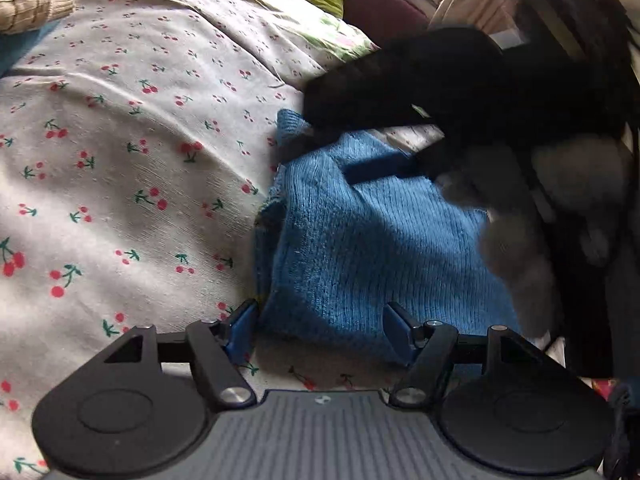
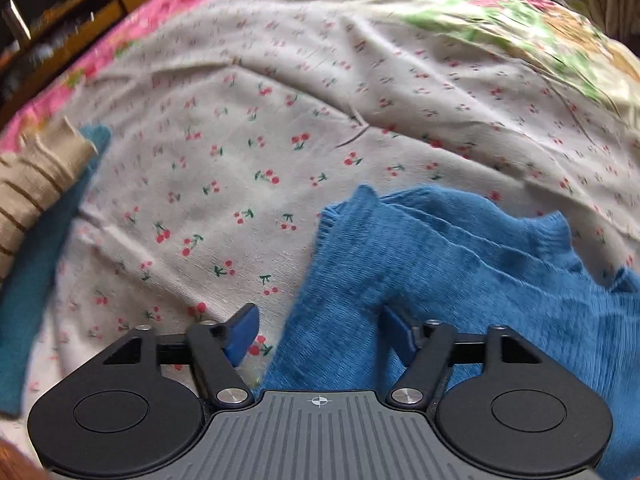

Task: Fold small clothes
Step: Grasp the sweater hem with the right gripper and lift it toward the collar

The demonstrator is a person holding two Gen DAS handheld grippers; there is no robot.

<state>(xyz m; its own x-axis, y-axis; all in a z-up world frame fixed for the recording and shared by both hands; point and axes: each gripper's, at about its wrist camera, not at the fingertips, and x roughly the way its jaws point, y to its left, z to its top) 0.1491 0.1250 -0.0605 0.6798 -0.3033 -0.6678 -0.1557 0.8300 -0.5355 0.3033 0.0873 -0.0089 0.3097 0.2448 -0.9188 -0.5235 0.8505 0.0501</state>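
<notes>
Only in the left wrist view was the right tool seen, a dark blurred shape reaching in from the right over the far edge of the blue sweater; whether its fingers were spread or closed could not be told there. Only in the right wrist view were a beige striped garment and a teal cloth shown clearly at the left edge, well apart from the sweater. The sweater lay crumpled on the cherry-print bedsheet, directly ahead of both tools. The left tool was held wide, its blue fingers flanking the near hem of the sweater without clamping it. The right tool was likewise spread wide in its own view, with a fold of the sweater lying between its fingers. A flowered quilt was seen beyond the sheet.
</notes>
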